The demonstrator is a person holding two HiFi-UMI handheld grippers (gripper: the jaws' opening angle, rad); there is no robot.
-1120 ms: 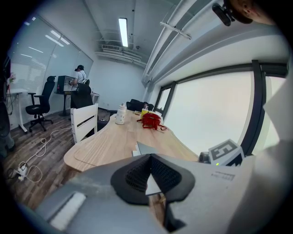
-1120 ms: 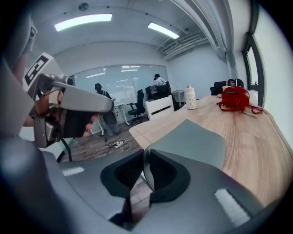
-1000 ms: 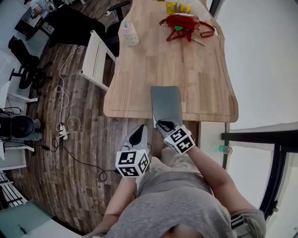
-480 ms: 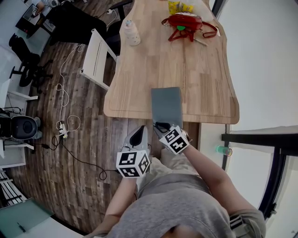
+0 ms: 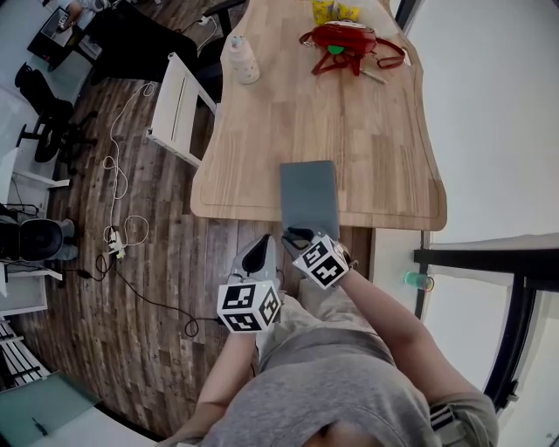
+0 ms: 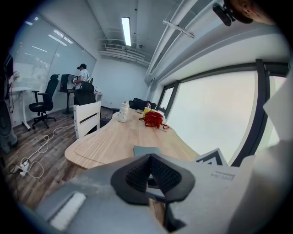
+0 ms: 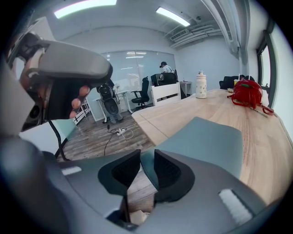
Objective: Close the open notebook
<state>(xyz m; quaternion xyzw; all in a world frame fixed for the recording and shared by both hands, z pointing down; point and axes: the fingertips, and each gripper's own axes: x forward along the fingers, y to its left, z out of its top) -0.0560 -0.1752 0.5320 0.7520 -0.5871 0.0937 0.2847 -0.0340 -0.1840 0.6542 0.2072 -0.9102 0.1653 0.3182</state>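
The grey-teal notebook (image 5: pixel 308 194) lies shut and flat at the front edge of the wooden table (image 5: pixel 384 131), its near end sticking out past the edge. My right gripper (image 5: pixel 297 236) is at that near end. Its jaws are opening, and the notebook's near corner (image 7: pixel 206 139) sits between them beside the right pad, with a gap on the left side of my right gripper (image 7: pixel 146 157). My left gripper (image 5: pixel 259 251) hovers off the table to the left of it, shut on nothing. In the left gripper view the notebook (image 6: pixel 146 150) lies just beyond my left gripper (image 6: pixel 149 157).
At the table's far end sit a red bag (image 5: pixel 342 39), a yellow packet (image 5: pixel 332 10) and a white bottle (image 5: pixel 244 59). A white chair (image 5: pixel 179 109) stands at the table's left side, and cables (image 5: pixel 118 192) trail over the wooden floor.
My right gripper has sunk a little and shifted slightly left at the notebook's near end, and its jaws have parted. The left gripper and the notebook have stayed put.
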